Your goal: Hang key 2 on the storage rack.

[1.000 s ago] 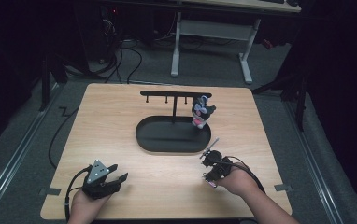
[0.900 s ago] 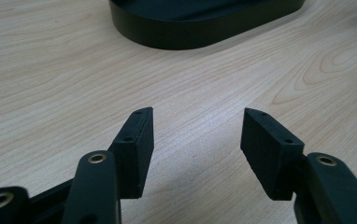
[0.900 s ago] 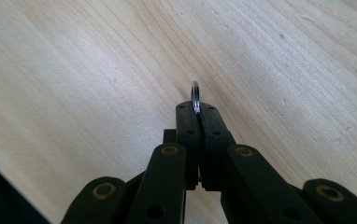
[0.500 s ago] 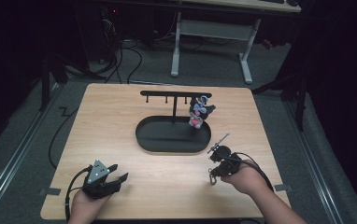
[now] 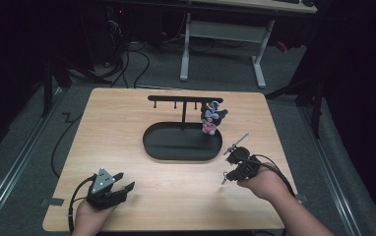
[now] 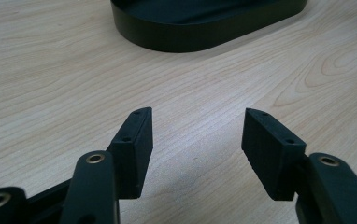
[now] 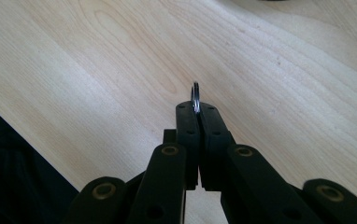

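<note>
Since the earlier high view, the right gripper (image 5: 224, 177) has lifted off the table and drifted slightly right, carrying its catch with it. Its jaws are pressed together on a small silver metal ring (image 7: 196, 99), whose thin edge pokes up from between the pads in the right gripper view; that ring hangs over bare wood at the near right of the light wooden table (image 5: 127, 123). What dangles below the ring is hidden by the jaws, and in the high view the ring itself is too small to make out.

Farther off, toward the middle, stands a black metal hanger rack (image 5: 184, 99) rising from a black oval tray (image 5: 151, 147), with a small dark cartoon figure charm (image 5: 210, 117) already hanging at its right end. The step in hand looks like carrying the ring toward the rack; the next move likely calls for raising it to a free peg on the bar and slipping the loop over without bumping the charm.

At the near left, the left gripper (image 5: 124, 183) rests low with jaws well apart and nothing between them, its view cutting off the tray's far side.
</note>
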